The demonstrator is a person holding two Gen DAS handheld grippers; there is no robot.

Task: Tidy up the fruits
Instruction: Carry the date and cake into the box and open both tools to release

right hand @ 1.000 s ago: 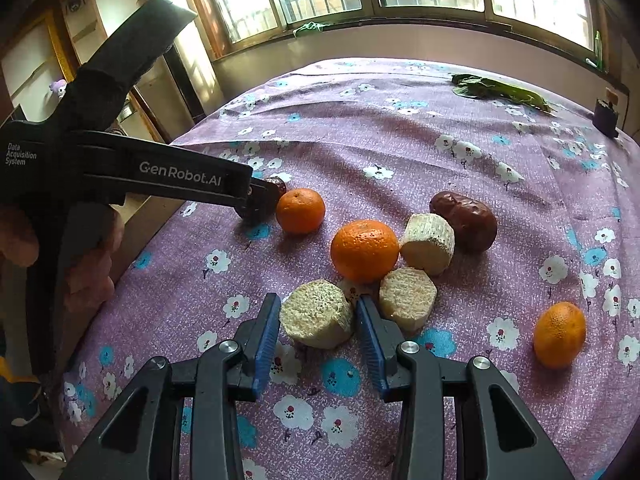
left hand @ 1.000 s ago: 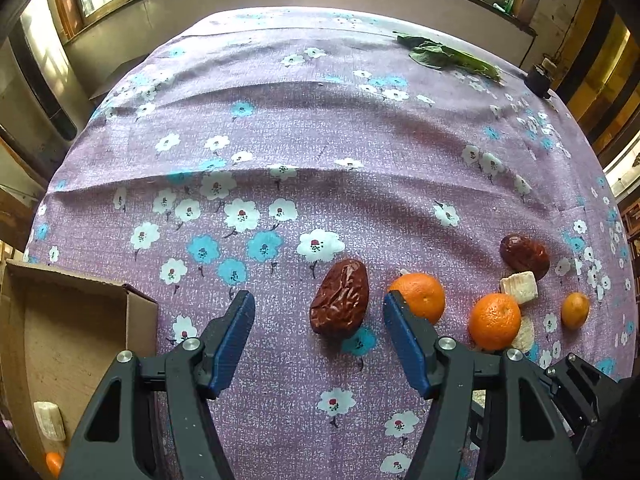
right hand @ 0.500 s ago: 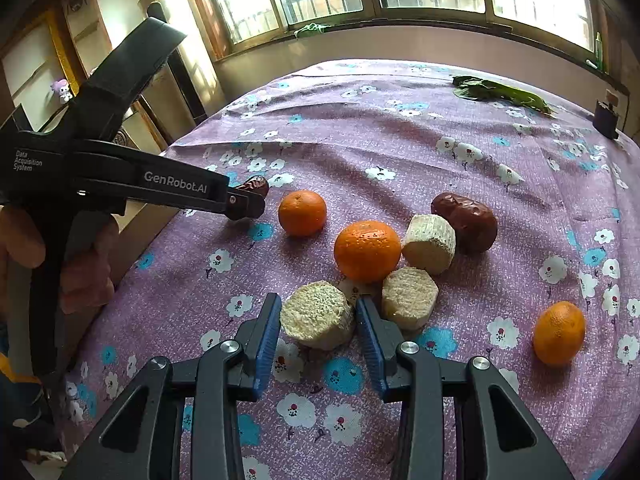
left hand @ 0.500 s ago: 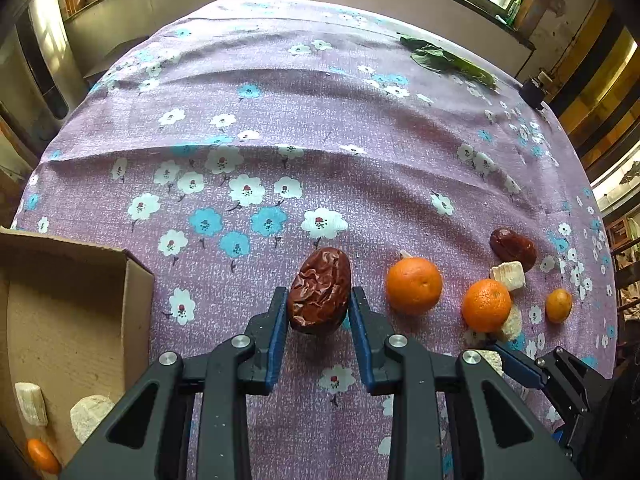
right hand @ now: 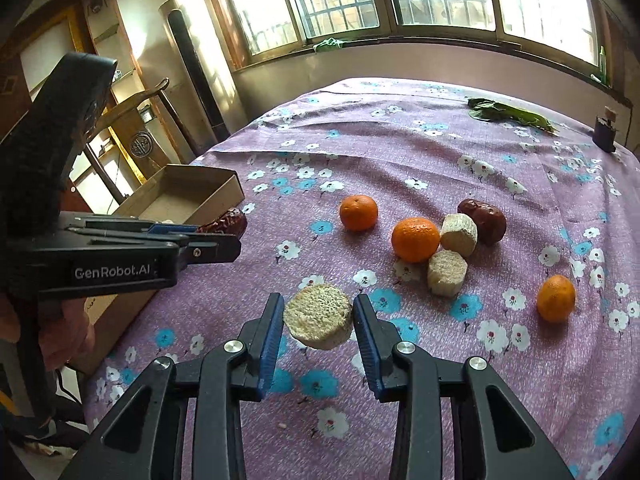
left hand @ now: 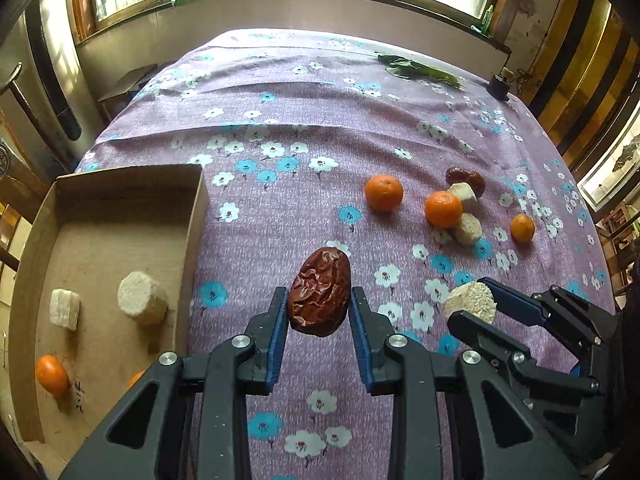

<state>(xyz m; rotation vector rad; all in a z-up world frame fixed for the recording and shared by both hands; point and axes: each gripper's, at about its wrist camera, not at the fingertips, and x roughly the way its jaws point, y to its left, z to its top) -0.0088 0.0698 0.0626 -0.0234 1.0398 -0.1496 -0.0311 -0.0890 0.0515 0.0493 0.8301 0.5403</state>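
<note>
My left gripper point(left hand: 319, 300) is shut on a wrinkled red date point(left hand: 320, 292) and holds it above the purple flowered cloth, right of the cardboard box point(left hand: 192, 216). The box holds two pale cut chunks point(left hand: 140, 298) and an orange point(left hand: 51, 374). My right gripper point(right hand: 318, 312) is shut on a pale round chunk point(right hand: 319, 315), lifted off the cloth; it also shows in the left wrist view point(left hand: 472, 300). On the cloth lie three oranges point(right hand: 415, 239), two pale chunks point(right hand: 447, 271) and another date point(right hand: 483, 220).
Green leaves point(right hand: 512, 114) and a small dark object point(right hand: 604, 134) lie at the table's far right. The left gripper body point(right hand: 116, 256) and the box point(right hand: 188, 196) sit to the left in the right wrist view. A chair and window lie beyond the table.
My left gripper closed on the date, lifted it and drew back toward the box. My right gripper lifted the pale chunk off the cloth and pulled back from the fruit pile.
</note>
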